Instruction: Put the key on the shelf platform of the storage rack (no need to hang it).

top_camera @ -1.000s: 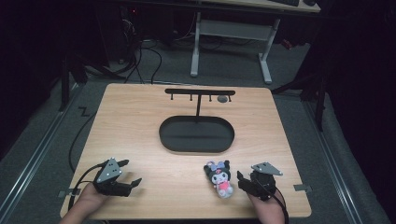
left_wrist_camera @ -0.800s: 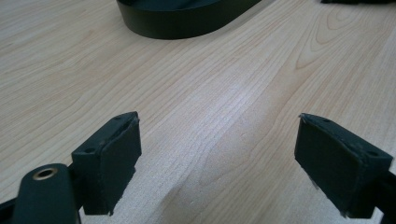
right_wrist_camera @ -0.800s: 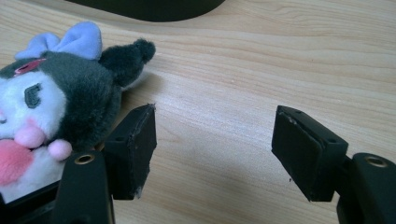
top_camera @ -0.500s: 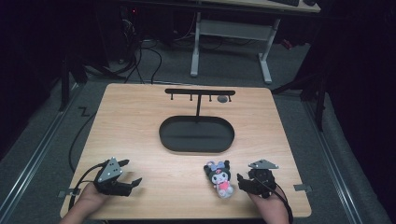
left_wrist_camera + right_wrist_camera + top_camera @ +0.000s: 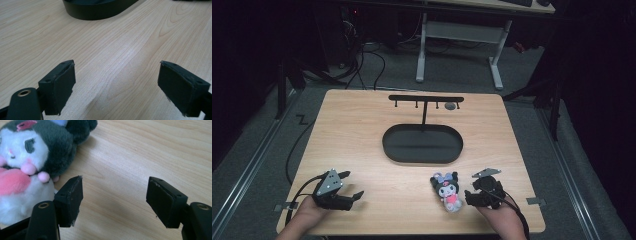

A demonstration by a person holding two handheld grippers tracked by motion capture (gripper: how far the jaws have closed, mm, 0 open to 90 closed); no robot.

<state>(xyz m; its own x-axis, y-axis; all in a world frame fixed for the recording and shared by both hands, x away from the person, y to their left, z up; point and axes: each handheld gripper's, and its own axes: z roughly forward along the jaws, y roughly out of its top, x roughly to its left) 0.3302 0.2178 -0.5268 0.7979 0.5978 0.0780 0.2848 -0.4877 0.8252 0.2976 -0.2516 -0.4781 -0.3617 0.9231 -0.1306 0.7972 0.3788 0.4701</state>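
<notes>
A small plush toy (image 5: pixel 448 192) with a dark hood, white face and pink front lies on the wooden table (image 5: pixel 362 130) near its front edge. Just right of it, my right gripper (image 5: pixel 475 190) stands open and holds nothing. In the right gripper view the plush toy (image 5: pixel 27 157) lies outside the left fingertip (image 5: pixel 71 200), beside it, and bare wood shows between the jaws of the right gripper (image 5: pixel 115 202). At the front left, my left gripper (image 5: pixel 353 185) rests open over bare wood. The left gripper (image 5: pixel 117 85) has nothing between its jaws.
A black oval base (image 5: pixel 422 145) sits mid-table, and its rim (image 5: pixel 97 8) is ahead in the left gripper view. A thin post carries a black bar with hooks (image 5: pixel 426 98); a small grey object (image 5: pixel 450 106) hangs near its right end. Cables trail off the table's left.
The right gripper has edged a little to the left, toward the plush toy. The left gripper and the toy have stayed where they were.
</notes>
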